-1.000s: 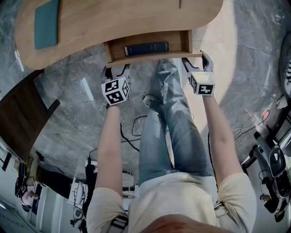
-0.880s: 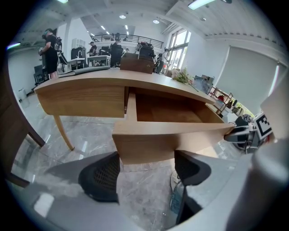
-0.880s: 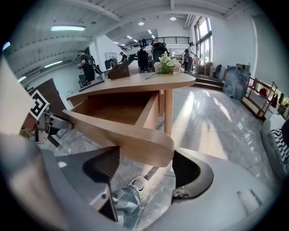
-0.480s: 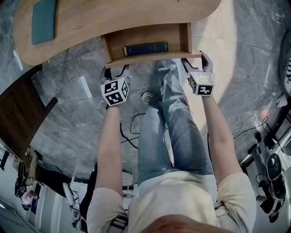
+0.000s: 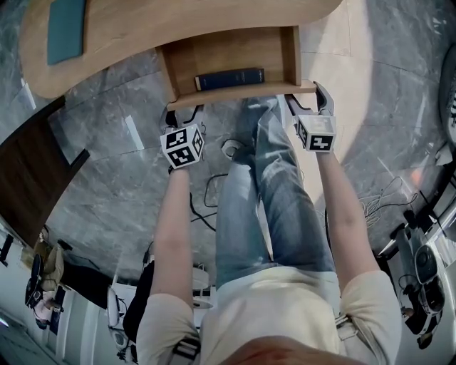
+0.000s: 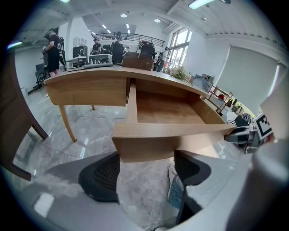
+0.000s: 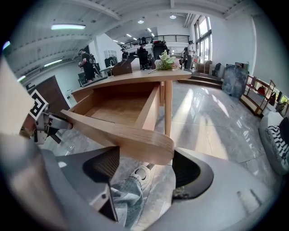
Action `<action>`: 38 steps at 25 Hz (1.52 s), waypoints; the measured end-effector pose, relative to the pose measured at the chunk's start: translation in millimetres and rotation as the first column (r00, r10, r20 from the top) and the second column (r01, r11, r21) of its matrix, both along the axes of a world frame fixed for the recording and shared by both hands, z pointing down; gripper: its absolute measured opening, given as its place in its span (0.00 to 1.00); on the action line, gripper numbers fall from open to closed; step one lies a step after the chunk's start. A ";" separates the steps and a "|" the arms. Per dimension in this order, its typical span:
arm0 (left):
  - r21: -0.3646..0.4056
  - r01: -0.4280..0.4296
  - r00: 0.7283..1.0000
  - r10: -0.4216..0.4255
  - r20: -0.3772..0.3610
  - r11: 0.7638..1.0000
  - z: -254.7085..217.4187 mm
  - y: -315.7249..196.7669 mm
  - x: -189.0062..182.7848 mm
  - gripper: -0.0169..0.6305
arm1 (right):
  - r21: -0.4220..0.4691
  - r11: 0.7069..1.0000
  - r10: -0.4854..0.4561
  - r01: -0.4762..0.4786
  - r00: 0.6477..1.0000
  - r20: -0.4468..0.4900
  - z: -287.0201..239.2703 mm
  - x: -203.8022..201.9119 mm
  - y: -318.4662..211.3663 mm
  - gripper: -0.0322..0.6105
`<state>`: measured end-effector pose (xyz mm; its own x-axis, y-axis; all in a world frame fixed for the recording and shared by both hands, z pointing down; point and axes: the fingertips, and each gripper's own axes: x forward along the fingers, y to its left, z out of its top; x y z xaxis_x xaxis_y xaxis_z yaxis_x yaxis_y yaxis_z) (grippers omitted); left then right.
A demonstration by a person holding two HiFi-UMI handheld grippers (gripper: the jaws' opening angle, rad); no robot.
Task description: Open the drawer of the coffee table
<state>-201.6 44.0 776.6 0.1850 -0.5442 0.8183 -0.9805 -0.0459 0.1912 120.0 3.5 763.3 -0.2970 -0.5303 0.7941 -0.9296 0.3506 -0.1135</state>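
The light wooden coffee table (image 5: 178,21) has its drawer (image 5: 242,91) pulled out toward me, with a dark blue book (image 5: 229,78) lying inside. My left gripper (image 5: 184,112) sits at the left end of the drawer front (image 6: 167,142). Its jaws (image 6: 146,173) stand wide, fingertips tucked under the panel's lower edge, and the pads do not squeeze it. At the right end of the drawer front (image 7: 122,135), my right gripper (image 5: 308,100) is placed the same way, its jaws (image 7: 144,169) also apart beneath the rounded corner.
A teal pad (image 5: 65,28) lies on the tabletop. My legs (image 5: 263,178) and a shoe (image 5: 231,151) are just under the drawer. Cables (image 5: 214,199) trail on the marble floor. A dark wooden piece (image 5: 28,178) stands left, equipment (image 5: 427,264) right, a table leg (image 7: 168,108) beside the drawer.
The drawer has slid further out from under the tabletop, showing more of its floor behind the book. Both grippers have stayed at its front edge.
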 end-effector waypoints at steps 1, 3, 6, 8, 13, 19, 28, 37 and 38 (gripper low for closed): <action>-0.001 -0.001 1.000 0.001 0.000 1.000 0.9 2.6 -0.3 0.62 | -0.002 1.000 0.001 -0.001 1.000 0.000 0.9 -0.2 2.6 0.62; -0.003 -0.002 1.000 0.002 0.000 1.000 2.9 8.1 -0.8 0.62 | -0.004 1.000 0.003 -0.003 1.000 0.000 3.2 -0.6 8.6 0.62; -0.006 -0.002 1.000 0.002 -0.001 1.000 8.0 16.6 -0.1 0.62 | -0.008 1.000 0.007 -0.007 1.000 -0.004 8.4 0.6 18.1 0.62; -0.012 -0.002 1.000 0.002 -0.001 1.000 11.9 23.0 0.4 0.62 | -0.011 1.000 0.010 -0.010 1.000 -0.005 12.4 1.2 24.6 0.62; -0.026 -0.005 1.000 0.005 -0.002 1.000 20.3 36.0 1.9 0.61 | -0.019 1.000 0.016 -0.017 1.000 -0.009 20.7 2.8 38.4 0.62; -0.039 -0.005 1.000 0.005 -0.003 0.999 33.0 37.1 0.3 0.61 | -0.022 1.000 0.022 -0.022 1.000 -0.018 33.2 1.6 39.1 0.62; -0.074 -0.025 1.000 0.025 0.003 0.997 45.5 37.6 0.6 0.61 | -0.045 0.998 0.030 -0.031 0.999 -0.039 46.6 3.0 41.1 0.62; -0.059 -0.023 0.999 0.024 0.026 0.998 36.8 43.5 3.0 0.61 | -0.014 0.999 0.035 -0.036 0.997 -0.063 36.9 4.7 42.1 0.62; -0.052 -0.021 0.999 0.023 0.024 0.998 32.8 44.1 3.0 0.61 | -0.007 0.999 0.037 -0.038 0.997 -0.065 33.0 4.2 42.2 0.61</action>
<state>-198.6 88.2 809.4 0.1758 -0.4969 0.8498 -0.9838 -0.0582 0.1695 124.2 45.6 796.3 -0.2250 -0.5335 0.8153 -0.9476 0.3144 -0.0558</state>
